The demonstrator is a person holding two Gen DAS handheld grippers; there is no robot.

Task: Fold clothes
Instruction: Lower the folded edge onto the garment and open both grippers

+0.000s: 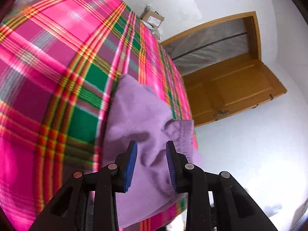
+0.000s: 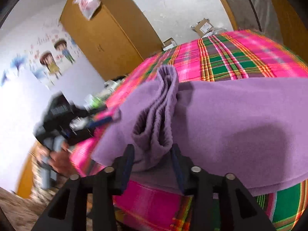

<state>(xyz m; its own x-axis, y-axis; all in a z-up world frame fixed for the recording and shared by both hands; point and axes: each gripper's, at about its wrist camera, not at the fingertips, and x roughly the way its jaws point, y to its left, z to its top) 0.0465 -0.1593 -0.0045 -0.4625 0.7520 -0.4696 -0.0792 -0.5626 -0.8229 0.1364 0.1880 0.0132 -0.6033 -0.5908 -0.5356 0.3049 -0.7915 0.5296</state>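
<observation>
A purple fleece garment (image 1: pixel 138 115) lies folded near the edge of a bed covered with a pink and green plaid blanket (image 1: pixel 57 57). My left gripper (image 1: pixel 152 163) hovers over its gathered hem, open, its blue pads (image 1: pixel 132 165) apart and not pressing the cloth. In the right wrist view the same garment (image 2: pixel 231 125) spreads across the blanket (image 2: pixel 231 57), with a ribbed cuff (image 2: pixel 159 119) bunched on top. My right gripper (image 2: pixel 153 163) is open, with the cuff's end lying loosely between its fingers. The other gripper (image 2: pixel 57 119) and a hand (image 2: pixel 57 159) show blurred at the left.
A wooden door (image 1: pixel 240 88) stands open beyond the bed's side. A wooden wardrobe (image 2: pixel 107 38) with a plastic bag (image 2: pixel 87 3) on top stands by a wall with cartoon stickers (image 2: pixel 50 57). Cardboard boxes (image 2: pixel 204 26) sit past the bed's far end.
</observation>
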